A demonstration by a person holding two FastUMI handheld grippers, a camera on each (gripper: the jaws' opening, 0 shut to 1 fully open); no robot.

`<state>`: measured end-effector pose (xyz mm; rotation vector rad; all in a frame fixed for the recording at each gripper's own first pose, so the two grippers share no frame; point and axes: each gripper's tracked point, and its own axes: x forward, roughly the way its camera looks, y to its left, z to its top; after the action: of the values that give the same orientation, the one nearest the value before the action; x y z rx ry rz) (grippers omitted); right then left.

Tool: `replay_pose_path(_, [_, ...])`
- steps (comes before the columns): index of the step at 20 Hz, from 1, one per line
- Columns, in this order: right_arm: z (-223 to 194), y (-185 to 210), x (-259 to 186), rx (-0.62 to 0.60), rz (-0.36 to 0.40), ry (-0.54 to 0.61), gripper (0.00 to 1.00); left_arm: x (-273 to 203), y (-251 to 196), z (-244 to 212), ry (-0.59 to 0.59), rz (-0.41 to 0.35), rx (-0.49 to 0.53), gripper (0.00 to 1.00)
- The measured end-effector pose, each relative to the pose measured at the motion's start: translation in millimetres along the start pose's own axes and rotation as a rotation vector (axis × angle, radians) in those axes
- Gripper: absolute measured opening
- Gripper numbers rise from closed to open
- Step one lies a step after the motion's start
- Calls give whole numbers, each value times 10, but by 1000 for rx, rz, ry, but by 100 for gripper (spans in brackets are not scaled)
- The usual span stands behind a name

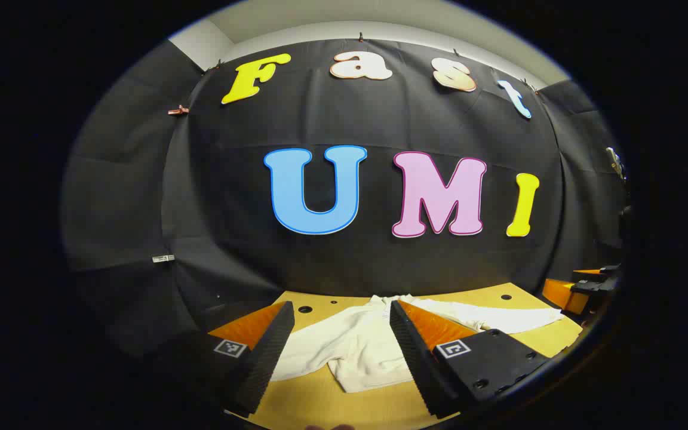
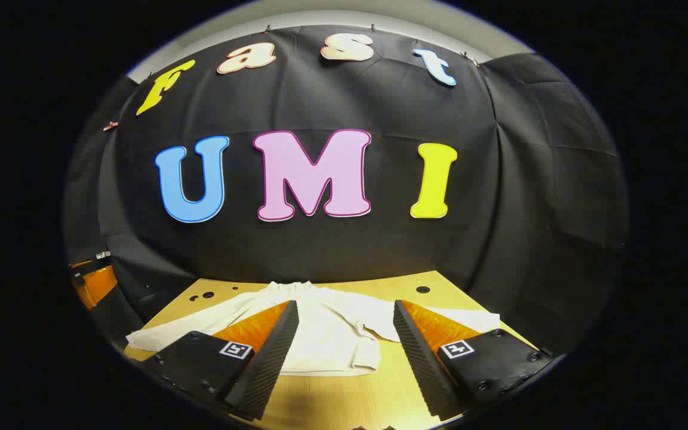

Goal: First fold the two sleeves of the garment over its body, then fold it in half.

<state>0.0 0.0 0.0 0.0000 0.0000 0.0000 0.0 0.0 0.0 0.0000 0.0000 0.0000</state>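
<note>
A white long-sleeved garment (image 1: pixel 359 352) lies flat on the wooden table (image 1: pixel 320 406), collar toward the wall. In the left gripper view one sleeve (image 1: pixel 499 319) stretches out to the right. My left gripper (image 1: pixel 341 306) hovers open above the body, with nothing between its fingers. In the right gripper view the garment (image 2: pixel 332 334) lies spread, one sleeve (image 2: pixel 165 334) reaching left and the other sleeve (image 2: pixel 469 319) reaching right. My right gripper (image 2: pixel 345 304) is open above the body and holds nothing. The fingers hide parts of both sleeves.
The table has round holes (image 1: pixel 305 309) near its back edge (image 2: pixel 422 289). Black cloth walls close in behind and on both sides. The right gripper (image 1: pixel 589 286) shows at the far right edge, and the left gripper (image 2: pixel 90 278) at the far left edge.
</note>
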Motion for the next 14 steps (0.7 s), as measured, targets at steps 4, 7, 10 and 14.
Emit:
replay_pose_path(4, [0, 0, 0, 0, 0, 0, 98, 112, -142, -21, 10, -24, 1, 99])
replay_pose_path(7, [0, 0, 0, 0, 0, 0, 98, 177, -226, -16, 11, -40, 10, 99])
replay_pose_path(10, [0, 0, 0, 0, 0, 0, 98, 240, -252, -24, 12, -46, 16, 99])
replay_pose_path(14, [7, -4, 24, -16, 19, 7, 96, 317, -268, -49, 22, -48, 21, 99])
